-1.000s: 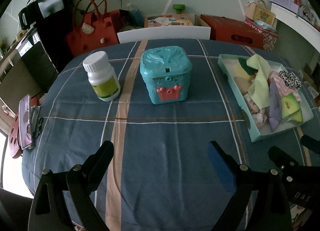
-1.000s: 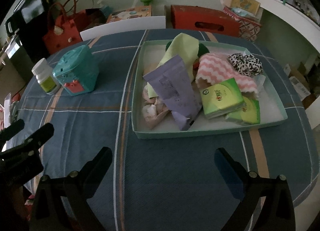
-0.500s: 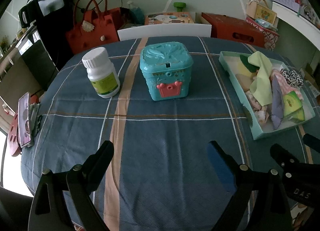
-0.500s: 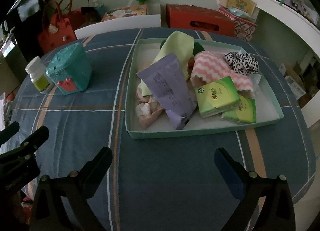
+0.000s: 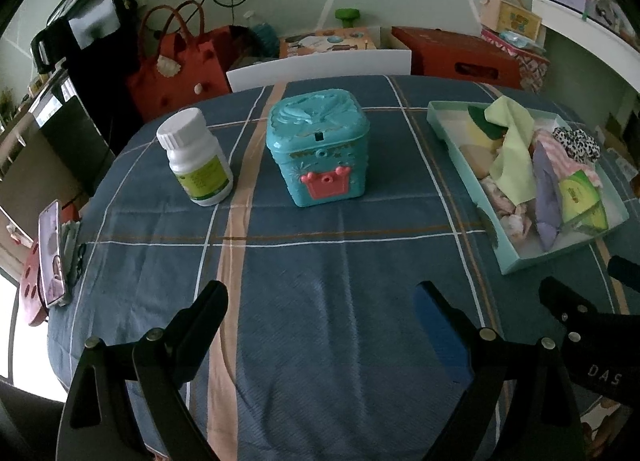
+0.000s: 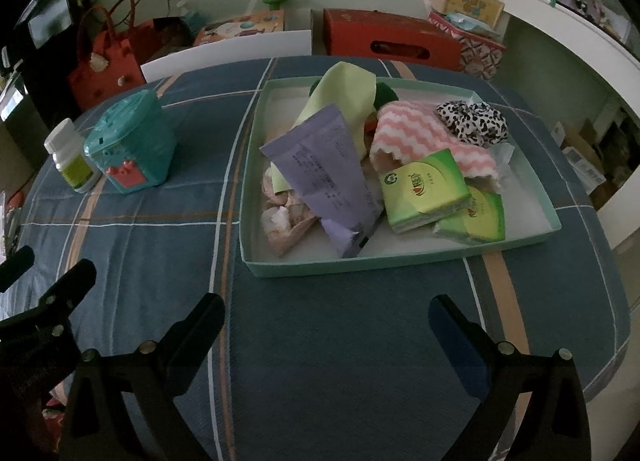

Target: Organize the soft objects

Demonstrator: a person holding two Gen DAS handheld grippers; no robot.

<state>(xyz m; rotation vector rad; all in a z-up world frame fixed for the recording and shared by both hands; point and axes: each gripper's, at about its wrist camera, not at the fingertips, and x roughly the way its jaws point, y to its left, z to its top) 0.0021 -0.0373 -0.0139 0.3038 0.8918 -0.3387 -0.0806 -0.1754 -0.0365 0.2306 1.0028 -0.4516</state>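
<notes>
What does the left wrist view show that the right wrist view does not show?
Only the left wrist view shows a phone at the table's left edge. Only the right wrist view shows the second green tissue pack clearly, and the tray's right wall. Both show the teal box, the white bottle, the tray and open, empty jaws.

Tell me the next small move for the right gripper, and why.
Probably ease the right gripper forward toward the tray. Both it and the left gripper are open, empty and short of the tray, and the purple packet lies on top of the pile at the near side, seemingly easiest to grasp.
</notes>
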